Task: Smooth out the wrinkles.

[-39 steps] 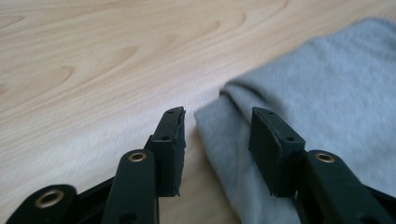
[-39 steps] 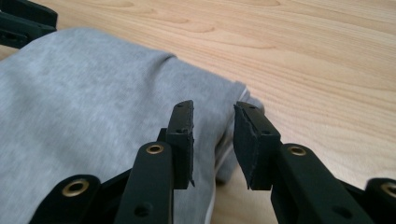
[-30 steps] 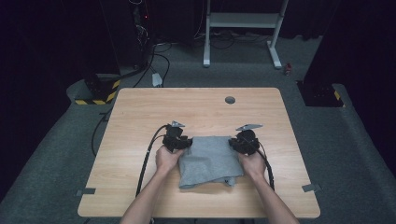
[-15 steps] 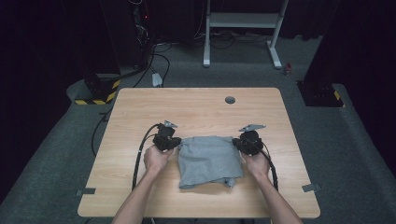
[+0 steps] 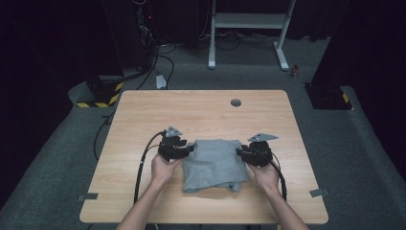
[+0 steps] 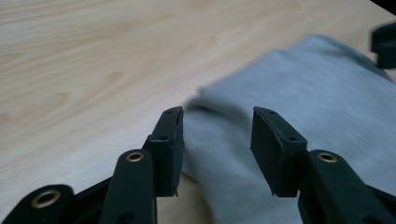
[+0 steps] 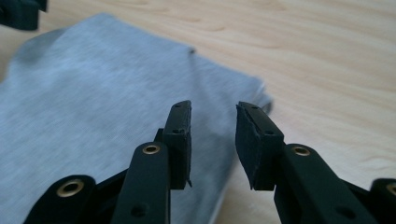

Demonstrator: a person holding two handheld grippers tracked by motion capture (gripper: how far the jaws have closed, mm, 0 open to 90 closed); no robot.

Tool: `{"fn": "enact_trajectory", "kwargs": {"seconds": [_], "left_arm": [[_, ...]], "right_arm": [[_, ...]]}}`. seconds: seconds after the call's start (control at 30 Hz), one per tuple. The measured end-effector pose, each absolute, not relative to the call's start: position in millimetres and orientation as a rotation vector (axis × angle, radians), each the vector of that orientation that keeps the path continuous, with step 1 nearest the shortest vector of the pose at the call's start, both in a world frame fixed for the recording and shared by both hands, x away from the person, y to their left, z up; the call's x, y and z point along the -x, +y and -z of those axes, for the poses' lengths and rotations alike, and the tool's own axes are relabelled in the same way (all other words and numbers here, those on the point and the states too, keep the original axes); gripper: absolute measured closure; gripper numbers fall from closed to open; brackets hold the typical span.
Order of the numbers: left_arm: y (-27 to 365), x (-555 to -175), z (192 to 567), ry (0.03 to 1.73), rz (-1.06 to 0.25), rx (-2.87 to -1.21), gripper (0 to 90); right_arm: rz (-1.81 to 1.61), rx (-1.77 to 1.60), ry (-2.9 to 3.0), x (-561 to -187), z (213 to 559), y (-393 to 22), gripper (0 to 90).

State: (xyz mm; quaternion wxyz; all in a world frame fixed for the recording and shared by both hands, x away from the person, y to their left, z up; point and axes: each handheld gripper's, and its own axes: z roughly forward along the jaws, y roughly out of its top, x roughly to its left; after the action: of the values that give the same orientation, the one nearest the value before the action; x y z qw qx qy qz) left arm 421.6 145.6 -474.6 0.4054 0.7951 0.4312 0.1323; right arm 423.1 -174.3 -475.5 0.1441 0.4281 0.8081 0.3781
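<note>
Grey cloth (image 5: pixel 213 164) folded flat on table (image 5: pixel 143 110). Left gripper (image 5: pixel 187 149) & right gripper (image 5: pixel 239 152) just opened, jaws apart, nothing held. Fold looks mostly done, maybe one more left.

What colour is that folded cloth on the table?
Plain light grey folded cloth, no pattern; the right gripper view shows it best.

Light wooden table (image 5: pixel 143 115) with folded grey cloth (image 5: pixel 213 163) flat on it
</note>
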Motion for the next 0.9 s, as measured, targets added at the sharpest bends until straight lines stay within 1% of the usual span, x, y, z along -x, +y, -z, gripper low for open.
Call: {"fn": "enact_trajectory", "kwargs": {"seconds": [0.07, 0.13, 0.17, 0.27, 0.3, 0.37, 0.47, 0.57, 0.7, 0.8, 0.83, 0.9], "left_arm": [[139, -414, 482, 1.069, -0.315, -2.038, 53.7], [134, -411, 496, 1.080, -0.375, -2.149, 53.9], [133, -412, 503, 1.101, -0.384, -2.184, 53.9], [142, -412, 507, 1.165, -0.366, -2.142, 53.8], [144, -410, 505, 1.169, -0.382, -2.131, 53.8], [148, -406, 495, 1.141, -0.404, -2.081, 52.1], [148, -406, 483, 1.091, -0.397, -2.011, 49.6], [138, -416, 480, 1.063, -0.344, -1.992, 49.6], [120, -436, 490, 1.056, -0.324, -1.992, 50.2], [114, -447, 501, 1.085, -0.348, -2.031, 51.2], [116, -455, 510, 1.128, -0.331, -2.046, 51.4], [124, -461, 517, 1.165, -0.243, -1.995, 48.8]], "right_arm": [[-1.101, -1.253, 2.353, -417, 480, -173, 65.7], [-1.057, -1.248, 2.382, -414, 490, -173, 65.5], [-1.021, -1.258, 2.396, -412, 496, -173, 65.5], [-0.955, -1.293, 2.411, -409, 511, -182, 64.7], [-0.970, -1.302, 2.392, -407, 511, -184, 64.2], [-0.993, -1.319, 2.366, -404, 506, -190, 64.1], [-1.076, -1.259, 2.331, -401, 490, -186, 65.0], [-1.127, -1.210, 2.337, -404, 482, -173, 67.2], [-1.133, -1.185, 2.348, -418, 486, -154, 70.1], [-1.089, -1.192, 2.358, -430, 495, -145, 71.3], [-1.067, -1.191, 2.363, -432, 498, -145, 71.4], [-1.062, -1.207, 2.378, -437, 505, -149, 72.2]]}}
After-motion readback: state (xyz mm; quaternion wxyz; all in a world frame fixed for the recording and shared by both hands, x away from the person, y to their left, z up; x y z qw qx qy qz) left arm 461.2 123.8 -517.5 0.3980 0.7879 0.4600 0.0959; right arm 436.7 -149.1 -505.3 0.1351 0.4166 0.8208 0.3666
